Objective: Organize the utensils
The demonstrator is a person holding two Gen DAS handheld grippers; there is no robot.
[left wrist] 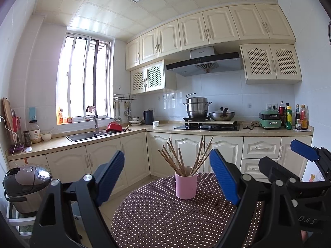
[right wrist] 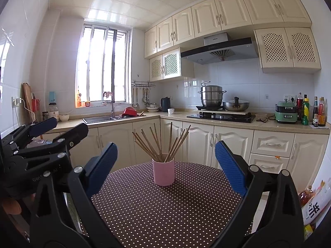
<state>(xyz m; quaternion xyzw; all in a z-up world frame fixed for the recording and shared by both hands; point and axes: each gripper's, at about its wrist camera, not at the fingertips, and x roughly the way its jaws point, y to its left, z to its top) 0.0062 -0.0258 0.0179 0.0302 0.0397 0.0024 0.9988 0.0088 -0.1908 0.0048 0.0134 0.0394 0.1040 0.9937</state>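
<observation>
— On the round table (left wrist: 157, 217), covered by a brown cloth with white dots, what is seen?

— A pink cup (left wrist: 186, 185) is set upright towards the far side of the table, and a bundle of wooden chopsticks (left wrist: 184, 157) is stood in it, fanned out to both sides above the rim.

— How is the left gripper (left wrist: 167, 175) held?

— It is held level above the near part of the table, its blue pads spread wide. Nothing is gripped; the cup is seen beyond the tips, between them, and is not touched.

— And the right gripper (right wrist: 166, 166)?

— It is likewise spread wide and empty, pointed at the same cup, which is framed between its pads but kept apart from them. The two grippers are held side by side, each being visible at the edge of the other's view.

— What is found behind?

— Cream cabinets (right wrist: 206, 144) are seen past the table, with a counter bearing a hob (right wrist: 221, 117), a steel steamer pot (right wrist: 211, 96) and a sink (right wrist: 99, 119) under the window.
</observation>
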